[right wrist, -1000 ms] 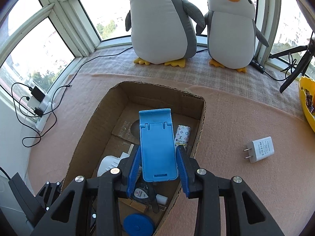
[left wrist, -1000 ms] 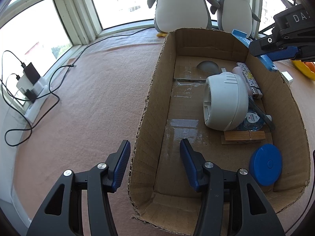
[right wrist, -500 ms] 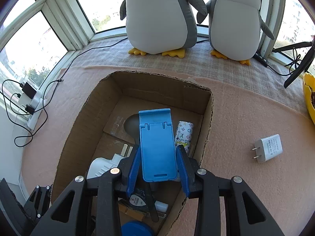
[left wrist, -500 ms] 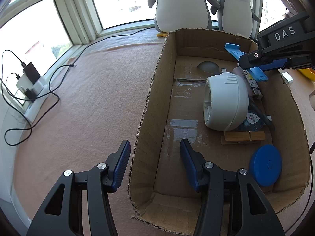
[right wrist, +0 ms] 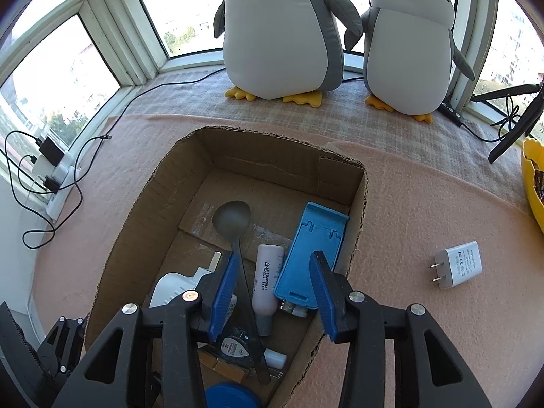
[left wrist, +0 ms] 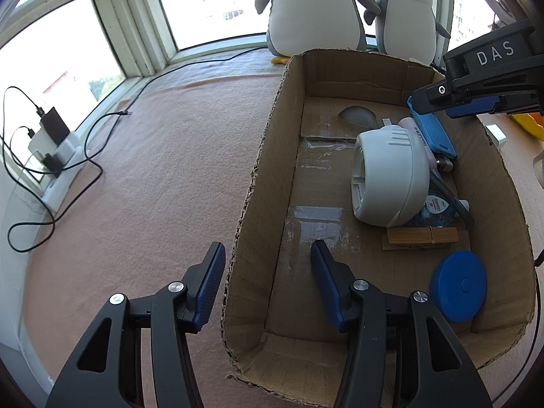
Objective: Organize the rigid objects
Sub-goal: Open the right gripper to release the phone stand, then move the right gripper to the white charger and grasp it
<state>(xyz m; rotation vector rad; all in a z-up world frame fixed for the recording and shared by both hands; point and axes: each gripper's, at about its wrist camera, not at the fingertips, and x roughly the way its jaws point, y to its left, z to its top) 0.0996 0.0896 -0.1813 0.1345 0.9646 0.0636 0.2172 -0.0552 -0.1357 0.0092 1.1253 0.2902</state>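
A cardboard box [left wrist: 261,176] [right wrist: 149,197] lies on the pink blanket. In it are a blue phone stand [right wrist: 311,255] [left wrist: 431,129], a grey spoon [right wrist: 234,224], a pink tube [right wrist: 267,278], a white round device [left wrist: 387,176], a wooden clothespin [left wrist: 421,236] and a blue disc [left wrist: 457,285]. My right gripper [right wrist: 272,292] is open above the box, the stand lying free just beyond its right finger. My left gripper [left wrist: 267,278] is open and straddles the box's left wall. A white charger plug [right wrist: 457,265] lies on the blanket right of the box.
Two plush penguins [right wrist: 282,30] [right wrist: 408,44] stand at the window behind the box. A power strip with cables [left wrist: 51,156] lies far left. A yellow container [right wrist: 532,183] is at the right edge, with a black tripod leg [right wrist: 513,129] near it.
My right gripper has opened and let go of the blue phone stand, which now lies in the box against its right wall. My left gripper has not moved.
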